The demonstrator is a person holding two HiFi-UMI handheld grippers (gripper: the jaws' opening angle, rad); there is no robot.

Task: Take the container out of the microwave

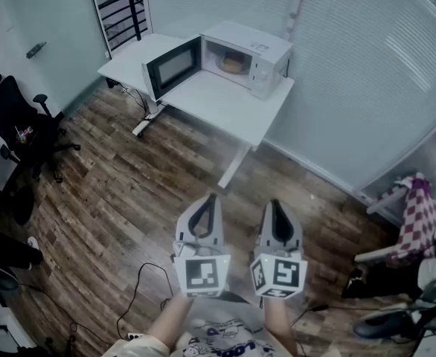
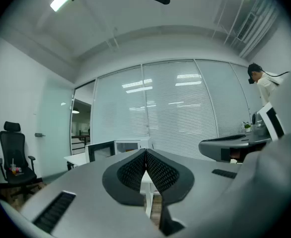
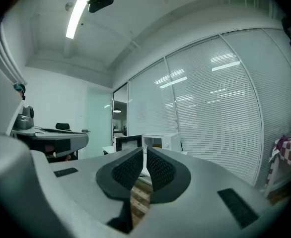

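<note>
A white microwave (image 1: 248,53) stands on a white table (image 1: 225,103) across the room, its door (image 1: 172,67) swung open to the left. Inside sits a yellowish container (image 1: 233,64). My left gripper (image 1: 210,201) and right gripper (image 1: 274,205) are held side by side, level, well short of the table and pointing toward it. The left gripper (image 2: 146,152) has its jaws shut with nothing between them. The right gripper (image 3: 144,150) has its jaws closed to a hairline slit, empty. The microwave (image 3: 161,142) shows small beyond the right jaws, and the open door (image 2: 100,150) beyond the left ones.
Wooden floor lies between me and the table. A black office chair (image 1: 17,121) stands at the left, and a chair with checkered cloth (image 1: 420,216) at the right. Cables (image 1: 138,292) trail on the floor near my feet. Glass walls with blinds run behind the table. A person (image 2: 262,82) stands far right.
</note>
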